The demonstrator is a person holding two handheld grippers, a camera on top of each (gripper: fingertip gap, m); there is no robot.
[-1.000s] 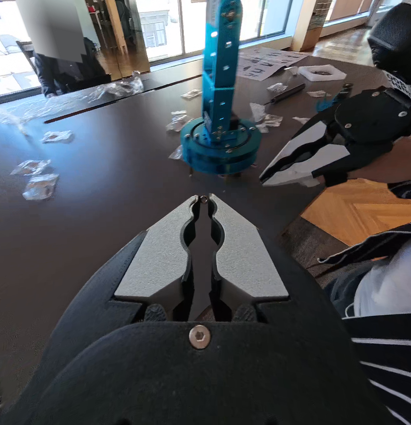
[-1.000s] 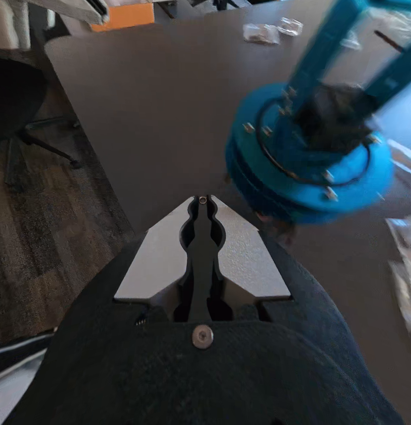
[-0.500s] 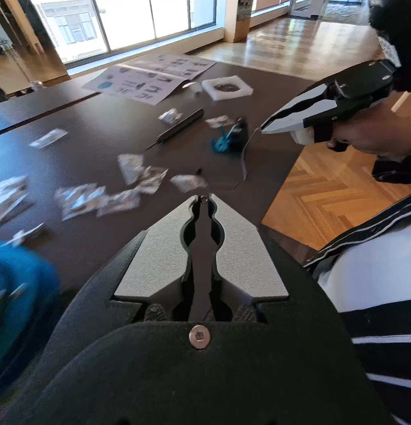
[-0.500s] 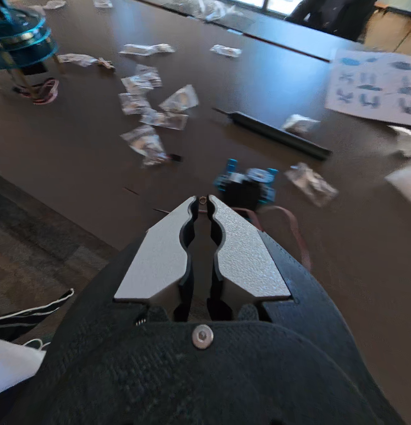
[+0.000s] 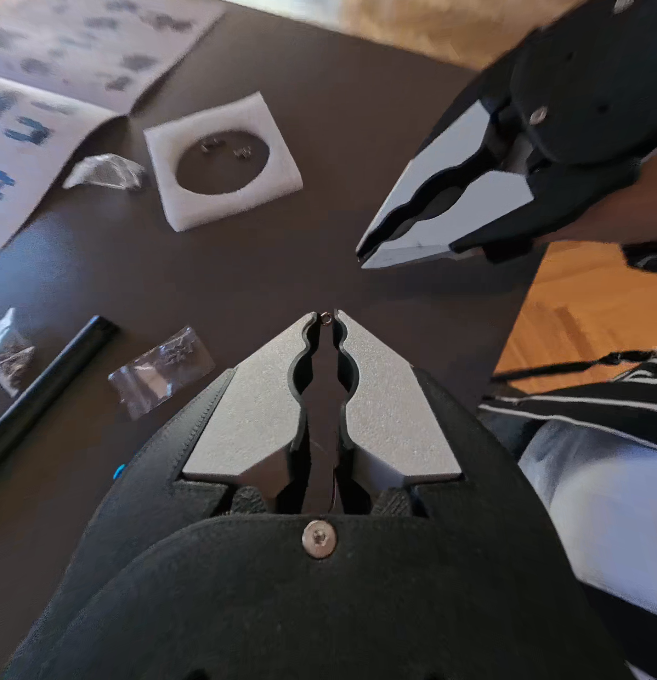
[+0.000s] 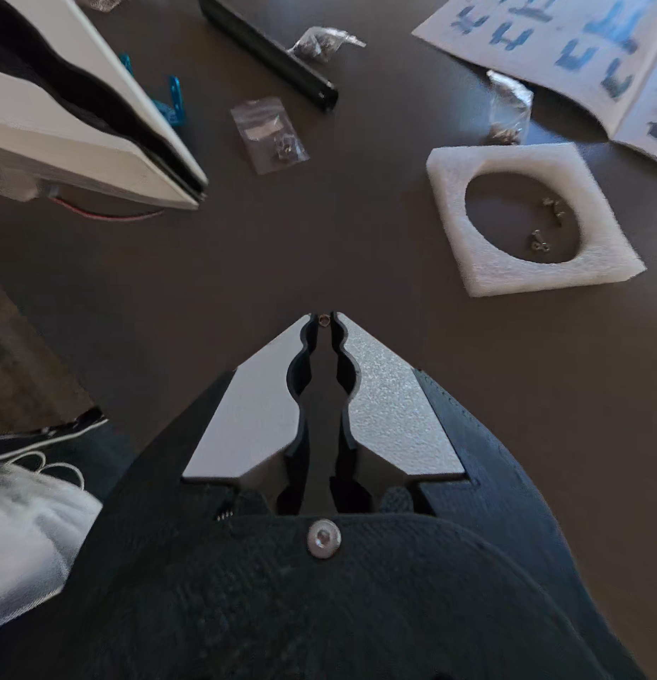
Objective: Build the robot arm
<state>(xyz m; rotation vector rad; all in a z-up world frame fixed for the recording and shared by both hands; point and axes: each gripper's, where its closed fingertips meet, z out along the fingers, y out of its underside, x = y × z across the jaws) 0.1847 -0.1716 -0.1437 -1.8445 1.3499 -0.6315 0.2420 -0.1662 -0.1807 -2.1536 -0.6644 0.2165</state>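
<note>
My left fingers (image 5: 268,390) are pinching a tiny nut (image 5: 326,318) at their tips; my right gripper (image 6: 322,317) is nipping another nut (image 6: 323,319) likewise. Both are hovering over the table (image 6: 356,235) near its edge, by the foam tray (image 6: 533,220) holding screws (image 6: 539,241). I'm judging either nut could slip out and roll off the edge.

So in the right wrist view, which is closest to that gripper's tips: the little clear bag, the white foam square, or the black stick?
From the right gripper:
1. White foam square, ahead on the right.
2. Little clear bag, ahead, slightly left.
3. Black stick, farthest, up top beyond the bag.
The first two are nearly level.
</note>
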